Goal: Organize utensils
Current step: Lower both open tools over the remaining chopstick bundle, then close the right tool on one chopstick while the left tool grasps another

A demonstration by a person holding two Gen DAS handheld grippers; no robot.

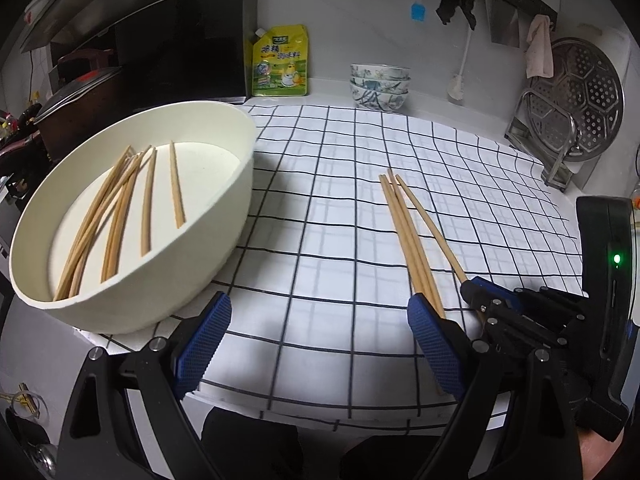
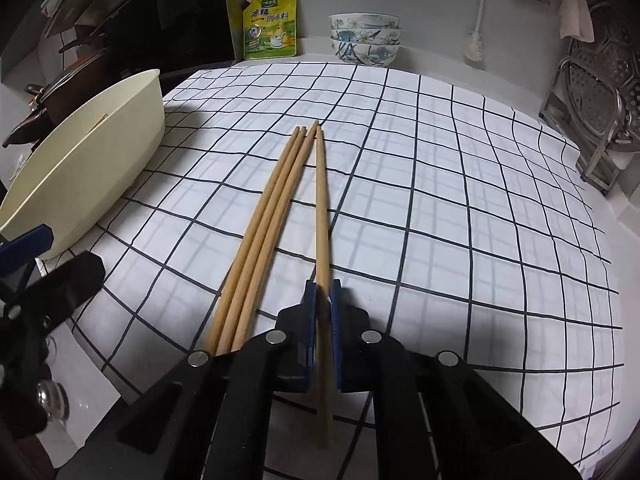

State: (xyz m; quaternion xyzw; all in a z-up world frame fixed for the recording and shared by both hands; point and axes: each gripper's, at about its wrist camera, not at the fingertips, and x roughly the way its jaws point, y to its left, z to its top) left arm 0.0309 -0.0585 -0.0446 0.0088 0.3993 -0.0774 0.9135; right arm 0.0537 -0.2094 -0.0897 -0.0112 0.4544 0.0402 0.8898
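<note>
Right claw (image 2: 322,292) pinching slim wooden chopstick (image 2: 321,208), left claw (image 1: 320,332) spread, smooth cream basin (image 1: 224,208), checked cloth (image 2: 440,200)

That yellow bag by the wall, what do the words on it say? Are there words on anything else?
Yellow pouch: big Chinese letters, too blurred to read surely.
Yellow pouch, small print and round blue badge: too small to read.
Stacked bowls: only painted flowers, no words.
Nothing else shows any writing.

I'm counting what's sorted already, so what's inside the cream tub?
The cream tub holds loose wooden chopsticks, roughly seven or eight, lying overlapped on its floor. The near wall hides their lower ends, so the exact count is uncertain.
</note>
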